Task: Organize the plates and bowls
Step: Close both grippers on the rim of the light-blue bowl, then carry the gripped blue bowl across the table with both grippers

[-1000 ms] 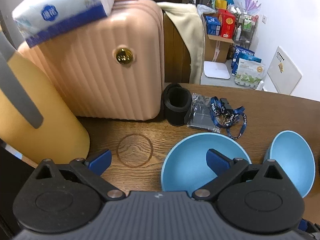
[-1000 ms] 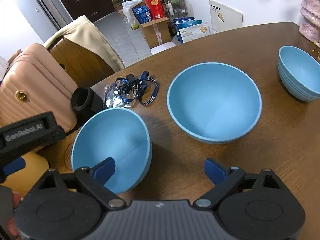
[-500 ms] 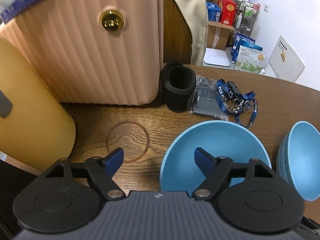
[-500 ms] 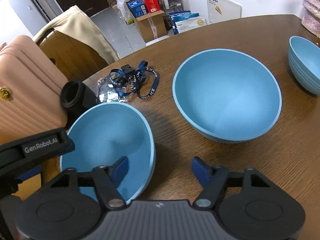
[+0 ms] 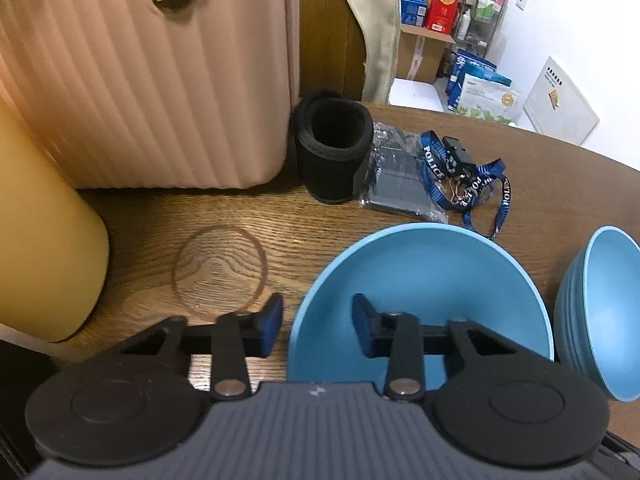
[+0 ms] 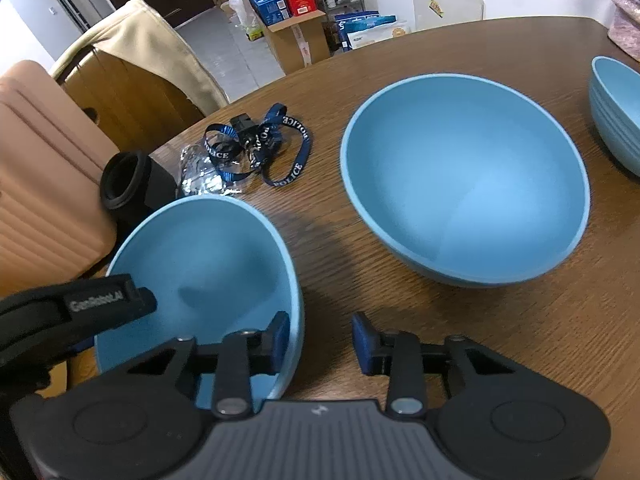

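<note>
A: Where is the near blue bowl [image 5: 424,280]?

B: On the wooden table [image 6: 500,340], at its left end, close in front of both grippers. Its rim stands between the pads of each one.

A: And the left gripper [image 5: 318,326]?

B: It straddles the bowl's left rim, one pad outside over the table, one inside the bowl. The jaws are closing, but a gap shows on both sides of the rim, so no pinch yet.

A: The right gripper [image 6: 320,340]?

B: The same on the opposite rim: its left pad sits inside the bowl, close to the wall, its right pad outside over the wood. Closing too, not pressing that I can see.

A: Other bowls?

B: A large blue bowl [image 6: 464,176] stands to the right, apart from the first, and a ribbed blue bowl [image 6: 616,116] further right at the frame's edge.

A: Beyond them?

B: A blue lanyard [image 5: 464,172] on a plastic pouch [image 5: 396,176], a black sleeve [image 5: 332,148], a pink suitcase [image 5: 140,80] and a yellow container [image 5: 40,240].
</note>
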The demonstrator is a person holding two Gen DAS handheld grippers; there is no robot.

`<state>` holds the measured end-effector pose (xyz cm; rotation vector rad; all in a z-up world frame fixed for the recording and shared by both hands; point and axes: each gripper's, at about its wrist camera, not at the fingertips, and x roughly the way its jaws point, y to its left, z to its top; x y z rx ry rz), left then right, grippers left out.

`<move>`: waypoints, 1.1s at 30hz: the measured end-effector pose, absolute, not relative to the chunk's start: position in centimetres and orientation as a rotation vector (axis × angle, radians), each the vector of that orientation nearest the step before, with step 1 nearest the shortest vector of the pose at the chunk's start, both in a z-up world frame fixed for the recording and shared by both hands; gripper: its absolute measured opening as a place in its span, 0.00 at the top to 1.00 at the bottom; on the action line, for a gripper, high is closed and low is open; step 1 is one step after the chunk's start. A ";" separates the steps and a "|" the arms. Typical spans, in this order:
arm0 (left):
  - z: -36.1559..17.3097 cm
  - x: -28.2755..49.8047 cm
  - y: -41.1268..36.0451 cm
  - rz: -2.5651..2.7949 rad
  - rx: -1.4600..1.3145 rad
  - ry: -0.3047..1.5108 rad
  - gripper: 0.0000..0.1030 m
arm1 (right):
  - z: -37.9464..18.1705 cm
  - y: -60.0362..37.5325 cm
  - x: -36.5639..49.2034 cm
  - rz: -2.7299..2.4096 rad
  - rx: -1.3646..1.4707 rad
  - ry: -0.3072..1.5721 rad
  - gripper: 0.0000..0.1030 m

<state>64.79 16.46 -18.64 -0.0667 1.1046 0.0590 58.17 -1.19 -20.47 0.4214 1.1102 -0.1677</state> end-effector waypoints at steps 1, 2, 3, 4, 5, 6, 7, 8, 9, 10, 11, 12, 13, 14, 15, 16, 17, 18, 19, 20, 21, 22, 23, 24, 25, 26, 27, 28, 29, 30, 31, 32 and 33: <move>-18.8 64.8 16.5 0.053 -0.072 1.108 0.76 | -20.5 -1.2 58.2 -0.163 0.425 1.110 0.76; -18.9 64.9 16.5 0.051 -0.074 1.107 0.78 | -20.6 -1.2 58.3 -0.158 0.428 1.111 0.79; -19.0 64.9 16.6 0.044 -0.080 1.106 0.78 | -20.7 -1.1 58.4 -0.155 0.429 1.115 0.82; -19.0 64.9 16.6 0.041 -0.084 1.102 0.78 | -20.9 -1.1 58.4 -0.148 0.433 1.115 0.84; -19.0 64.9 16.6 0.036 -0.085 1.098 0.78 | -21.0 -1.0 58.5 -0.142 0.437 1.114 0.86; -19.0 64.9 16.6 0.033 -0.085 1.097 0.78 | -21.1 -1.0 58.5 -0.135 0.440 1.111 0.89; -19.0 64.9 16.6 0.031 -0.084 1.095 0.79 | -21.1 -0.9 58.5 -0.128 0.441 1.108 0.91; -19.0 64.9 16.6 0.029 -0.082 1.094 0.79 | -21.1 -0.8 58.5 -0.127 0.436 1.103 0.91; -19.0 64.9 16.7 0.028 -0.081 1.093 0.79 | -21.1 -0.6 58.6 -0.129 0.423 1.096 0.91; -19.0 64.9 16.7 0.027 -0.080 1.092 0.79 | -21.1 -0.5 58.6 -0.128 0.416 1.091 0.91; -19.0 64.8 16.7 0.025 -0.077 1.090 0.80 | -21.1 -0.5 58.6 -0.127 0.414 1.088 0.91; -19.0 64.8 16.7 0.024 -0.075 1.089 0.80 | -21.2 -0.5 58.6 -0.127 0.415 1.086 0.91; -19.0 64.8 16.6 0.023 -0.073 1.088 0.80 | -21.2 -0.5 58.6 -0.127 0.416 1.085 0.91; -19.0 64.7 16.6 0.023 -0.073 1.087 0.80 | -21.2 -0.5 58.6 -0.127 0.416 1.084 0.91; -19.0 64.7 16.7 0.022 -0.076 1.087 0.80 | -21.1 -0.5 58.6 -0.129 0.416 1.081 0.91; -19.0 64.7 16.7 0.022 -0.077 1.087 0.80 | -21.1 -0.5 58.5 -0.131 0.414 1.078 0.91; -19.0 64.6 16.6 0.023 -0.077 1.087 0.80 | -21.0 -0.4 58.4 -0.131 0.409 1.074 0.91; -18.9 64.5 16.6 0.023 -0.078 1.085 0.80 | -21.0 -0.5 58.3 -0.131 0.406 1.070 0.91; -18.9 64.5 16.7 0.022 -0.079 1.085 0.80 | -20.9 -0.4 58.2 -0.131 0.402 1.066 0.91; -18.9 64.4 16.7 0.022 -0.079 1.084 0.80 | -20.9 -0.4 58.1 -0.132 0.400 1.063 0.91; -18.8 64.3 16.7 0.023 -0.078 1.081 0.80 | -20.8 -0.4 58.0 -0.132 0.401 1.060 0.91; -18.7 64.2 16.7 0.025 -0.079 1.079 0.80 | -20.7 -0.4 57.9 -0.131 0.401 1.056 0.91; -18.6 64.1 16.7 0.025 -0.081 1.075 0.80 | -20.6 -0.3 57.8 -0.130 0.399 1.053 0.91; -18.5 64.0 16.8 0.025 -0.082 1.072 0.80 | -20.5 -0.3 57.6 -0.129 0.398 1.050 0.91; -18.3 63.9 16.8 0.025 -0.084 1.069 0.80 | -20.4 -0.3 57.5 -0.127 0.397 1.046 0.91; -18.2 63.8 16.8 0.023 -0.084 1.065 0.80 | -20.3 -0.3 57.4 -0.125 0.398 1.043 0.91; -18.0 63.7 16.8 0.023 -0.081 1.062 0.80 | -20.2 -0.3 57.3 -0.123 0.400 1.041 0.91; -17.8 63.6 16.9 0.022 -0.081 1.059 0.80 | -20.0 -0.3 57.2 -0.119 0.400 1.036 0.91; -17.7 63.5 17.0 0.021 -0.080 1.054 0.80 | -19.9 -0.3 57.1 -0.117 0.399 1.034 0.91; -17.5 63.3 17.0 0.022 -0.080 1.050 0.80 | -19.8 -0.2 57.0 -0.115 0.398 1.031 0.91; -17.3 63.2 17.0 0.023 -0.080 1.047 0.80 | -19.6 -0.2 56.8 -0.111 0.399 1.027 0.91; -17.1 63.0 17.1 0.024 -0.082 1.044 0.80 | -19.5 -0.1 56.6 -0.109 0.400 1.023 0.91; -16.9 62.8 17.1 0.025 -0.083 1.041 0.80 | -19.4 -0.1 56.5 -0.107 0.400 1.021 0.91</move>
